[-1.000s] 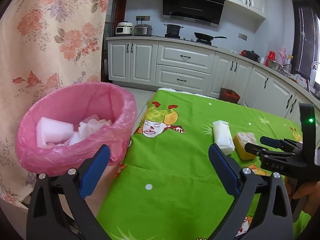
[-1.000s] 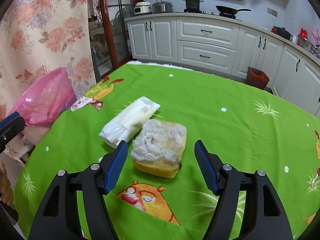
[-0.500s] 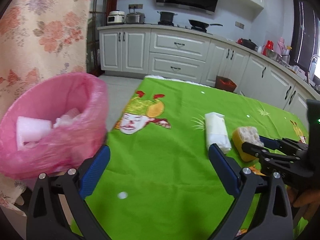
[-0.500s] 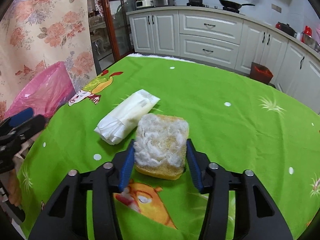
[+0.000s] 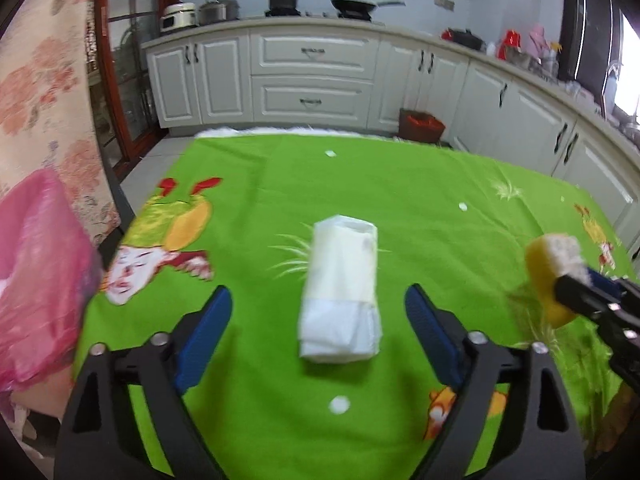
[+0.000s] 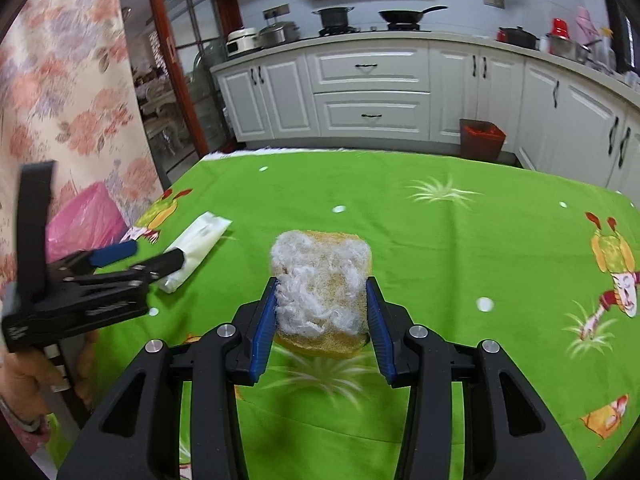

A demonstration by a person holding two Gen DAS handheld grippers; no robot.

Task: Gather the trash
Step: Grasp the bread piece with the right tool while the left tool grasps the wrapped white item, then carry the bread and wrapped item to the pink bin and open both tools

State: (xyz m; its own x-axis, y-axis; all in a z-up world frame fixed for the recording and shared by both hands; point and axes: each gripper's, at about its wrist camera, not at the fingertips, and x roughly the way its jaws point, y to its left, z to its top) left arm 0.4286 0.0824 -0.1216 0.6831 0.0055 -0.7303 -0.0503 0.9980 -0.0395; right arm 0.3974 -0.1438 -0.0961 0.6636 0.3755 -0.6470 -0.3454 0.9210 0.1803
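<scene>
Above the green table, the right claw is clamped on a worn yellow sponge. The left claw, its jaws apart and just narrowing, straddles a white plastic packet without touching.

From my left gripper, open green tablecloth stretches ahead; only the white tissue pack lies in the path, between the parted jaws, untouched. The pink bin bag blocks the near left edge. At the right, my right gripper, clamped on the sponge, fills that side.
</scene>
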